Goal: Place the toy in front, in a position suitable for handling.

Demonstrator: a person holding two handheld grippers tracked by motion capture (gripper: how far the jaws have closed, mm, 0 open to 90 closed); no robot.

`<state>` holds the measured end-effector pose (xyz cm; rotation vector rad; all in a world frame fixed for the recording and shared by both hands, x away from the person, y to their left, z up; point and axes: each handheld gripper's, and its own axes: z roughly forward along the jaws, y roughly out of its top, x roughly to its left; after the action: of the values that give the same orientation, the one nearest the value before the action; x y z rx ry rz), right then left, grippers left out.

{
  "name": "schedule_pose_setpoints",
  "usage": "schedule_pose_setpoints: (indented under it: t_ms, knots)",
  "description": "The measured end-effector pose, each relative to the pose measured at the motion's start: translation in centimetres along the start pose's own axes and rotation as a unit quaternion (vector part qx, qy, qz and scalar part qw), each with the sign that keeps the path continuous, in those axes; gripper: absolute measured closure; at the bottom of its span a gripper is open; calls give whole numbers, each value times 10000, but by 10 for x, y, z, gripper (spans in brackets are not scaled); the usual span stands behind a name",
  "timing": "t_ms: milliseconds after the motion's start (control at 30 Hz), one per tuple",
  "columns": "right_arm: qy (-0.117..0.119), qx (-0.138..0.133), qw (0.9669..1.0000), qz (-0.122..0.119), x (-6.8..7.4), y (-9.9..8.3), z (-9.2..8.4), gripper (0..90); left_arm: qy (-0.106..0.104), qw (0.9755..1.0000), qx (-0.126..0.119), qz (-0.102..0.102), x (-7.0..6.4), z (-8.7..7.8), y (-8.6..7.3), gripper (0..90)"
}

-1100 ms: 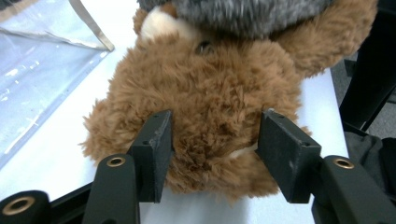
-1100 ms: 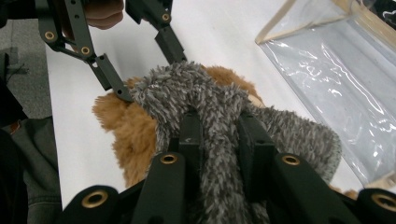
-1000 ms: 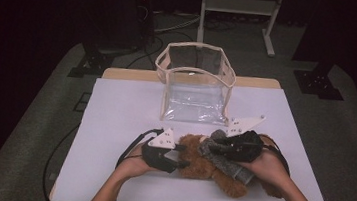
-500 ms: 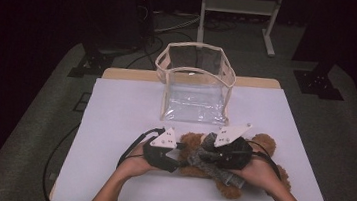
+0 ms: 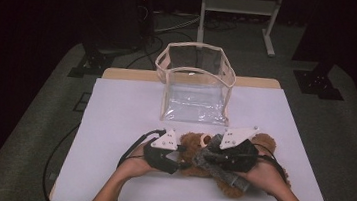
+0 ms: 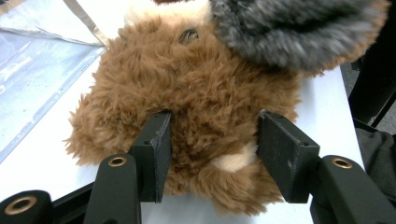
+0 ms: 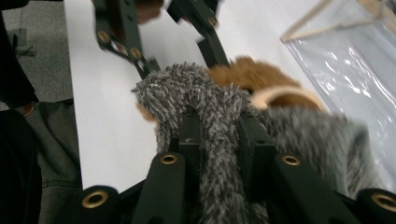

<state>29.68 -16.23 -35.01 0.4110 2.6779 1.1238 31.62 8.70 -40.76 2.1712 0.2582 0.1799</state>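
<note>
Brown teddy bear (image 5: 200, 150) lies near table (image 5: 113, 124) edge, between both grippers. Left gripper (image 6: 212, 149) jaws pressed into bear's head fur. Right gripper (image 7: 219, 140) clamped on grey fuzzy garment (image 7: 205, 107) over bear's body.

Bear (image 5: 196, 150): body hidden under the scarf (image 5: 219, 167) and right gripper (image 5: 211, 156), high view.
Scarf end: cut off at 12 o'clock, left gripper view.
Bag (image 7: 345, 56): cut off at 2 o'clock, blurred, right gripper view.

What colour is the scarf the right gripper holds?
Mottled grey scarf, clearest in the right gripper view.
</note>
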Motion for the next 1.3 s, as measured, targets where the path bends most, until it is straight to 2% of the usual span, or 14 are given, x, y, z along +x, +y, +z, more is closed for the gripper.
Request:
schedule_pose_setpoints:
  t_ms: [167,267,467,600,700,833,900,1000,1133,1200,1300]
  knots:
    - [120,-42,9998,-146,5,16,16,731,8,10000,-10,27,-1,1,1,451]
    - [170,19,9997,-199,6,18,25,731,41,10000,30,36,-1,0,0,448]
    - [146,0,9999,-32,2,2,12,731,109,9999,1,42,0,-3,2,434]
    - [7,-42,10000,66,-2,-5,-1,730,70,10000,-10,15,-1,0,2,436]
    - [-66,-89,9999,52,-3,0,-3,731,52,10000,21,19,-3,2,3,437]
    - [-108,-161,9998,-97,-8,18,1,731,-42,9999,59,90,-5,2,3,438]
    - [-98,-149,9998,-121,-11,28,6,730,-70,9997,125,183,-6,2,4,437]
    - [-67,-32,9998,-157,-17,38,17,730,-105,9996,136,207,-8,1,4,436]
    - [6,43,10000,-67,-22,36,24,730,-40,9998,81,161,-5,-3,2,426]
    - [24,10,10000,20,-22,30,19,730,138,9999,-34,66,-3,-6,4,402]
    - [151,-39,9998,105,-21,23,11,730,200,9998,-67,-2,0,-7,4,399]
